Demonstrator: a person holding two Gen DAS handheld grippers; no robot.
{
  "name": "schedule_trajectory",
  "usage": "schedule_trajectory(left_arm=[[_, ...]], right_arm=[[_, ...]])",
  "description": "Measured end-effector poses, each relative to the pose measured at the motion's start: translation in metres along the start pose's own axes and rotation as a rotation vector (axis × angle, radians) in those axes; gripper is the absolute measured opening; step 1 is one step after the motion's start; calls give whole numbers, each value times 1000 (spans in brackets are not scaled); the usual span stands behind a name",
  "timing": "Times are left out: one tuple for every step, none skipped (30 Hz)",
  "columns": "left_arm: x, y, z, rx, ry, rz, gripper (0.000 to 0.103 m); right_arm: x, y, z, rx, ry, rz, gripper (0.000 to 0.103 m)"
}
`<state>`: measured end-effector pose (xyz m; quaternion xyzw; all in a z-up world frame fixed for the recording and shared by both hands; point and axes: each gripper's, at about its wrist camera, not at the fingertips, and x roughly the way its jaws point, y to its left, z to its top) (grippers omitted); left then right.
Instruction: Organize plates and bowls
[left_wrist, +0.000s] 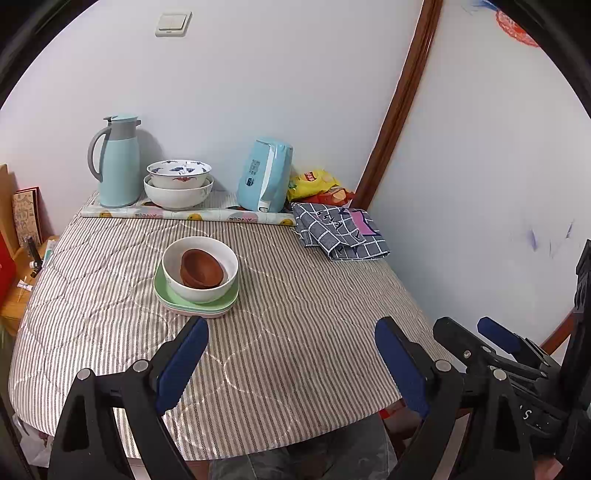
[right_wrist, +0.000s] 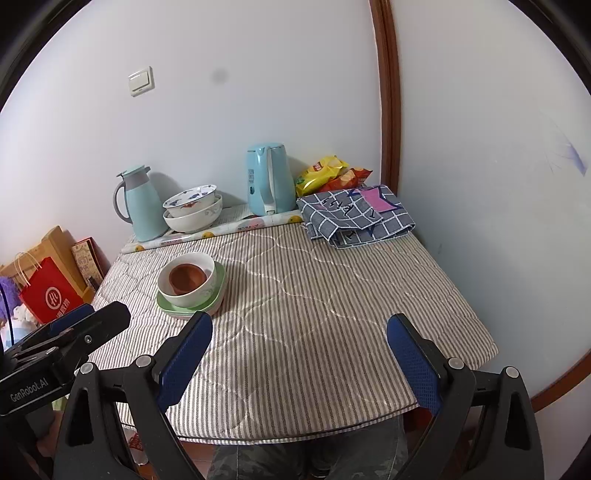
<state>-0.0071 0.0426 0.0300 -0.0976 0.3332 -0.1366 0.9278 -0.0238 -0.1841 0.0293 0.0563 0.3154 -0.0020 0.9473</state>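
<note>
the left gripper (left_wrist: 291, 354) hangs low over the near edge of the striped table (left_wrist: 295, 295), jaws wide and holding nothing. the right gripper (right_wrist: 299, 350) sits just beside it, jaws also wide and bare. further in, left of centre, a brown bowl (left_wrist: 201, 272) sits tilted inside a white bowl (left_wrist: 200, 269), which stands on stacked green plates (left_wrist: 195, 304). at the back wall two more bowls (left_wrist: 178, 184) are nested between a flask (left_wrist: 116, 160) and a kettle (left_wrist: 264, 175). a checked cloth (left_wrist: 340, 230) lies to the right.
</note>
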Motion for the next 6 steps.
schedule_trajectory(left_arm=[[0,0,0,-1,-1,0,92],[0,0,0,-2,-2,-1,92],[0,0,0,-2,-3,-1,92],[0,0,0,-1,-4,-1,92],[0,0,0,0,-5,-1,92],[1,0,0,3,-4,-3,92]], right_arm=[[0,0,0,-2,0,-1,95],[0,0,0,-4,-1,-1,95],[0,0,0,-4,-1,-2,95],[0,0,0,-3,-1,-2,95],[0,0,0,-3,-1,-1,95],[0,0,0,-5,0,-1,95]])
